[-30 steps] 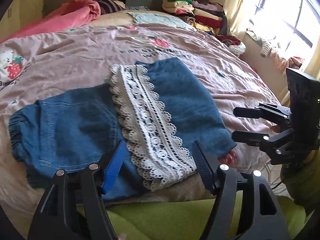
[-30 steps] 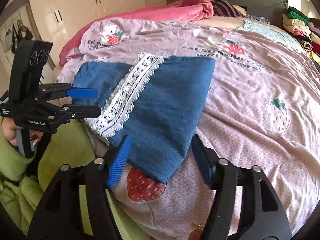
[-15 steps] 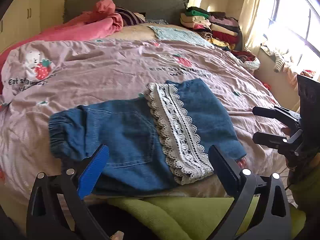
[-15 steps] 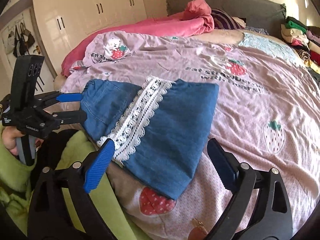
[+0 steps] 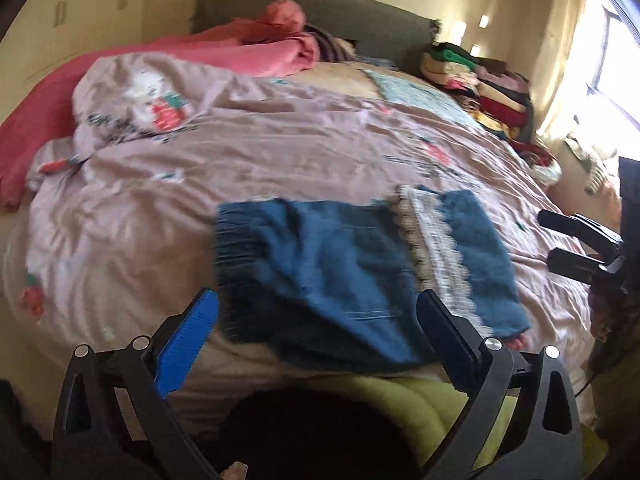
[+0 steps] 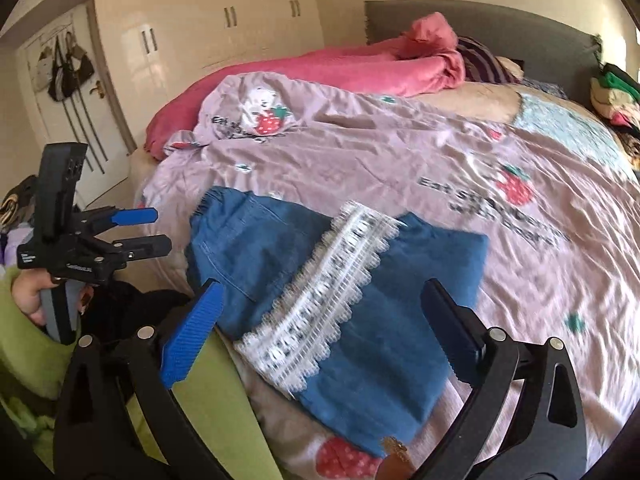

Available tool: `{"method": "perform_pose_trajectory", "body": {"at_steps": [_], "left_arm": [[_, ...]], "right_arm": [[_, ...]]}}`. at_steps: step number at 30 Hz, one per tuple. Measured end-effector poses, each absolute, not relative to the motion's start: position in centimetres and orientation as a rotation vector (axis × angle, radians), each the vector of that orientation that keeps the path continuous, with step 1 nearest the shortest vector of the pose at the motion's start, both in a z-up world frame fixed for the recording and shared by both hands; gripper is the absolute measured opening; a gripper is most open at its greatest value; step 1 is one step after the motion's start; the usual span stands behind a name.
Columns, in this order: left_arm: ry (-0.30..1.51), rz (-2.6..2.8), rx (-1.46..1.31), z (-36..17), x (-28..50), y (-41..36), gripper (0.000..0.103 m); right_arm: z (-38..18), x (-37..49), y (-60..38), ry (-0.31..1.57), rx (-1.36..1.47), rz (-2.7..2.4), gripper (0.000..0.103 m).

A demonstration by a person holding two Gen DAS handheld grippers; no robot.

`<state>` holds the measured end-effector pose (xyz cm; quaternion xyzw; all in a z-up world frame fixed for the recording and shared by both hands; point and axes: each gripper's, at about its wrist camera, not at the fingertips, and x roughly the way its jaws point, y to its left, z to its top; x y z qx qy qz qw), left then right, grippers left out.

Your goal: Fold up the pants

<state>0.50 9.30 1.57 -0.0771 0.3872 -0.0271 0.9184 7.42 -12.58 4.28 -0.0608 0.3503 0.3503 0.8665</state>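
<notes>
Folded blue denim pants lie on the pink strawberry bedspread near the bed's front edge, with a white lace band across them. Motion blur softens the left wrist view. My left gripper hangs open above and in front of the pants, empty. It also shows at the left of the right wrist view, the left gripper held by a hand in a green sleeve. My right gripper is opening its jaws over the pants and lace band, gripping nothing. The right gripper shows at the frame's right edge.
A pink blanket is heaped by the grey headboard. Stacked folded clothes sit at the bed's far right corner. Cream wardrobes and a door with hanging bags stand to the left. A green-clad person is at the bed's front edge.
Both grippers opened wide and drew back and up from the pants. The left view swung left, so the pants now sit further right in it.
</notes>
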Motion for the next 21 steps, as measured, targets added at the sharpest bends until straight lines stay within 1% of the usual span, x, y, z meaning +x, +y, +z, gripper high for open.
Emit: {"method": "perform_pose_trajectory", "body": {"at_steps": [8,21], "left_arm": [[0.844,0.002,-0.261,-0.5,-0.1,13.5,0.099],[0.902,-0.050,-0.374,-3.6,0.6,14.3,0.099]], "right_arm": [[4.4,9.0,-7.7,0.747,-0.172,0.814,0.093],[3.1,13.3,-0.9,0.817,-0.233,0.913,0.093]]}}
